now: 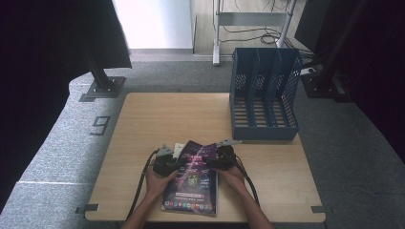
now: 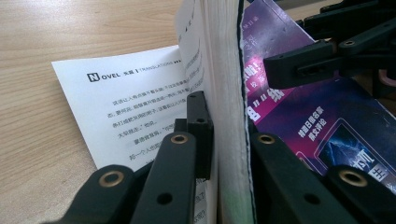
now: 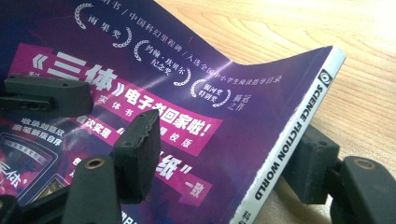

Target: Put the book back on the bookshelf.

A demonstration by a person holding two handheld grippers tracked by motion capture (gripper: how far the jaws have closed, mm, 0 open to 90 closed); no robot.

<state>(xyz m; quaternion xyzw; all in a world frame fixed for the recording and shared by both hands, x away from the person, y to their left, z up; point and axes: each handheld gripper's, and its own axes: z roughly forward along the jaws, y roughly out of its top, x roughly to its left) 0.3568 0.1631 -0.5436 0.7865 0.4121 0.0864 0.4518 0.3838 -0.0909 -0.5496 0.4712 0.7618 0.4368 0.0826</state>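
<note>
Gripping the magazine (image 1: 193, 177) page edge at 9 o'clock, my left tool (image 1: 168, 165) is clamped; right tool (image 1: 220, 161) straddles its spine at 3 o'clock, jaws unclosed.

The high view looks forward and down over the whole counter (image 1: 267, 162) from its near edge. Both gripper views sit very close, apparently facing each other across the magazine (image 1: 193, 179), which all three share.
</note>
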